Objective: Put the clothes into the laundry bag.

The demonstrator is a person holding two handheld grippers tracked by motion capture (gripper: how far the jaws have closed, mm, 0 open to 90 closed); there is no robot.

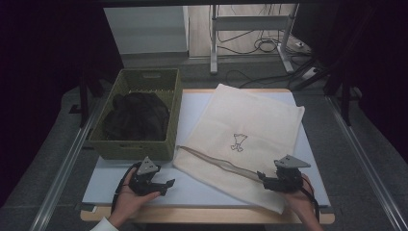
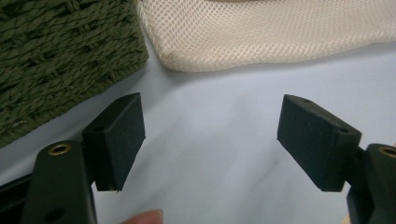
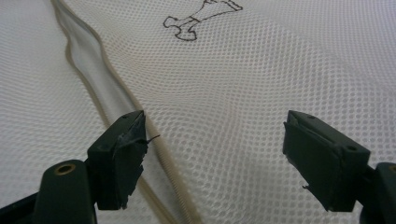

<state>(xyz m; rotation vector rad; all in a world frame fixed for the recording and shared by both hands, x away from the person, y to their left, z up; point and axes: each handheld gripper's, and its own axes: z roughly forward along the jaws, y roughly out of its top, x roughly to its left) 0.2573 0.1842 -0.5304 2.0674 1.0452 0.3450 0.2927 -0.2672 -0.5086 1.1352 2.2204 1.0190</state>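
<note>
High view gives me one cream mesh laundry bag (image 1: 243, 139) lying flat on the white table top (image 1: 192, 190), one green woven basket (image 1: 166, 84) beside it with a heap of dark clothing (image 1: 137, 115) inside, and my two grippers at the near edge. My left gripper (image 1: 166, 185) hangs over bare table, just ahead of the basket's near wall and a little short of the bag's near corner; nothing lies between its jaws. My right gripper (image 1: 261, 177) sits over the bag's near edge, right at the tan zipper strip (image 1: 216, 163) that runs along the opening. Left gripper view (image 2: 210, 140) shows me the jaws spread wide over empty table, the basket weave up to one side and the bag's rounded corner ahead, with one fingertip (image 2: 144, 217) at the bottom. Right gripper view (image 3: 212, 154) adds what the overhead cannot: the mesh holes, the small printed figure (image 3: 201, 14), and the zipper strip passing beside one pad, jaws wide apart and gripping nothing.
</note>
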